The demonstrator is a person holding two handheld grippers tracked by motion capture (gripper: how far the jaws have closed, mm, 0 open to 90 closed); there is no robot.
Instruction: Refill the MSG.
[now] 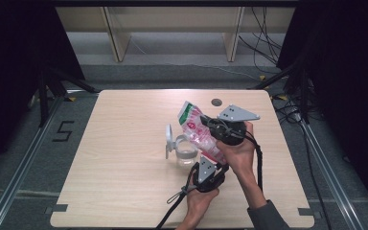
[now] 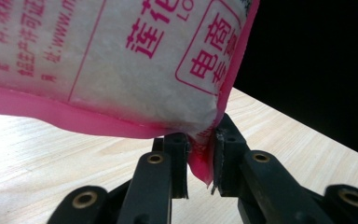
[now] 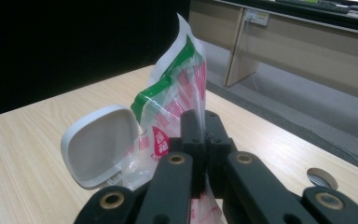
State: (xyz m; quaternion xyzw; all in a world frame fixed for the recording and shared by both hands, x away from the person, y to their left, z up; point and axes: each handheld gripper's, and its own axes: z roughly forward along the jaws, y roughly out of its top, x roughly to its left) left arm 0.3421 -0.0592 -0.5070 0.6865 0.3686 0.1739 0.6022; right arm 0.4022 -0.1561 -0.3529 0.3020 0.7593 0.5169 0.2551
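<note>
Bag's print cropped (top, left)

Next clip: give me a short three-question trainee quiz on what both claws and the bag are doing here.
1. True or false: the left claw pinches a corner of the pink bag.
2. What does the right claw grip? A) the container's lid B) the bag C) nothing
3. What stands on the table beside the bag, lid flipped open?

Key: 1 true. 2 B. 3 a clear container.

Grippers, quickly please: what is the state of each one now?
Left gripper: closed on the pink bottom corner of the bag.
Right gripper: closed on the bag's side edge.
</note>
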